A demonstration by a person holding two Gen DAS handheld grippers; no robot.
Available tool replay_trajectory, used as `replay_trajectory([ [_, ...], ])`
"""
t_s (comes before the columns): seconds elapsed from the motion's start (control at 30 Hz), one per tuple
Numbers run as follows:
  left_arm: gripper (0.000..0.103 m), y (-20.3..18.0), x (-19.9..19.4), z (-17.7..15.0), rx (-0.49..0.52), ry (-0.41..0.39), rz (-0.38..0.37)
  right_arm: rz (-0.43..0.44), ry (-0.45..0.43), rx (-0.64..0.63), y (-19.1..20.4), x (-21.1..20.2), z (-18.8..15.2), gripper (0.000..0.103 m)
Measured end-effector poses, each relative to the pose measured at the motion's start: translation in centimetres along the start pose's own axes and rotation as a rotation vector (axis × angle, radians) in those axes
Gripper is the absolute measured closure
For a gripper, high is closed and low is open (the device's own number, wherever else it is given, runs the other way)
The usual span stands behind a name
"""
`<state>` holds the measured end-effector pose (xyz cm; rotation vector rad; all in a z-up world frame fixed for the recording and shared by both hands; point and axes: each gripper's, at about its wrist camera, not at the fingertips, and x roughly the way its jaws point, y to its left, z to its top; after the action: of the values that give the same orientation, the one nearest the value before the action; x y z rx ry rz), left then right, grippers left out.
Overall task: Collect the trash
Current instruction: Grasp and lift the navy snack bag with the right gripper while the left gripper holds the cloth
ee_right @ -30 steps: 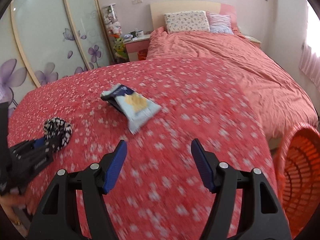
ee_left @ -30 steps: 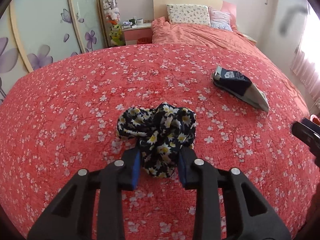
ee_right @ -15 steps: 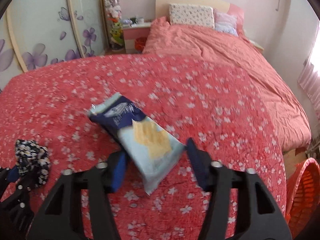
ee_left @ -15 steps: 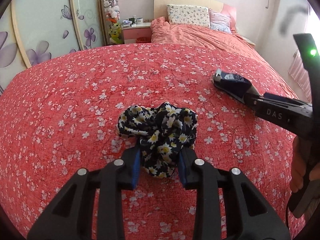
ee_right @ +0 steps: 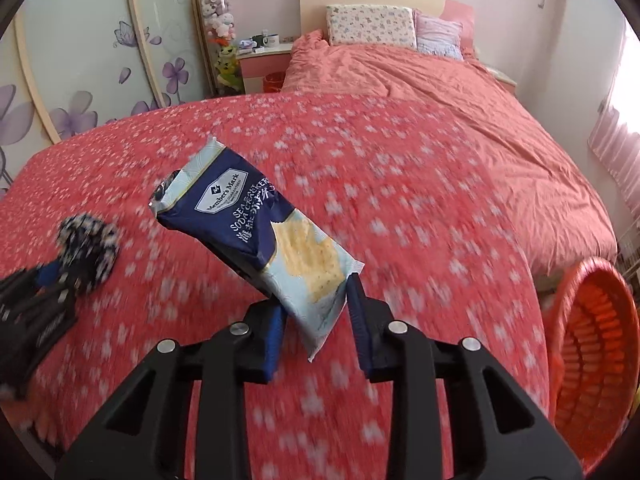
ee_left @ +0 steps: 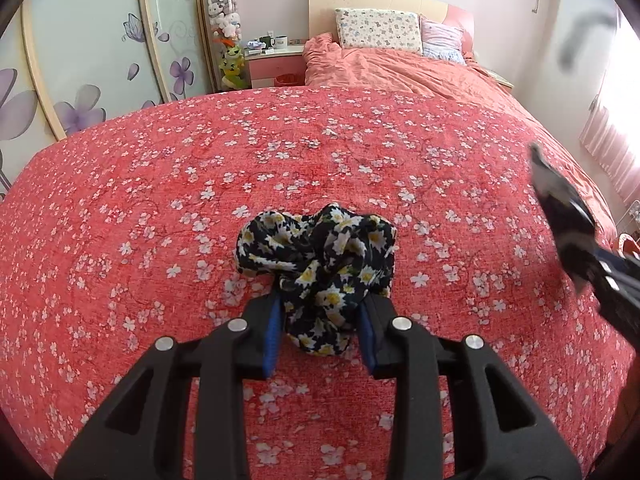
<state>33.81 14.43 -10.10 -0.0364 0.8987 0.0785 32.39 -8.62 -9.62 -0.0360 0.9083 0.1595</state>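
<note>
A navy and pale-blue cracker packet hangs tilted above the red flowered quilt. My right gripper grips its lower end; the jaws are closing, pads pressing both sides. In the left wrist view the packet and right gripper show blurred at the right edge. A crumpled black cloth with daisy print rests on the quilt, and my left gripper is shut on its near end. In the right wrist view the cloth and left gripper sit at the far left.
An orange slatted basket stands beside the bed at the lower right. Further back lie a salmon duvet and pillows. A pink nightstand and flowered sliding doors line the left wall.
My right gripper came in over the cracker packet, closed on it and lifted it off the quilt toward the right. The left gripper and the cloth stayed put.
</note>
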Motion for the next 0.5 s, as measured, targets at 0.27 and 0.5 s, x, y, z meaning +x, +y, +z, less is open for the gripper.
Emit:
replay_trajectory([
  [0.27,0.070,-0.1,0.0,0.0,0.004,0.000,0.006,-0.003,0.007,-0.051,0.8,-1.9,-1.8,0.039],
  [0.5,0.070,-0.2,0.0,-0.1,0.004,0.000,0.006,-0.012,-0.023,-0.115,2.1,-0.3,-0.6,0.032],
])
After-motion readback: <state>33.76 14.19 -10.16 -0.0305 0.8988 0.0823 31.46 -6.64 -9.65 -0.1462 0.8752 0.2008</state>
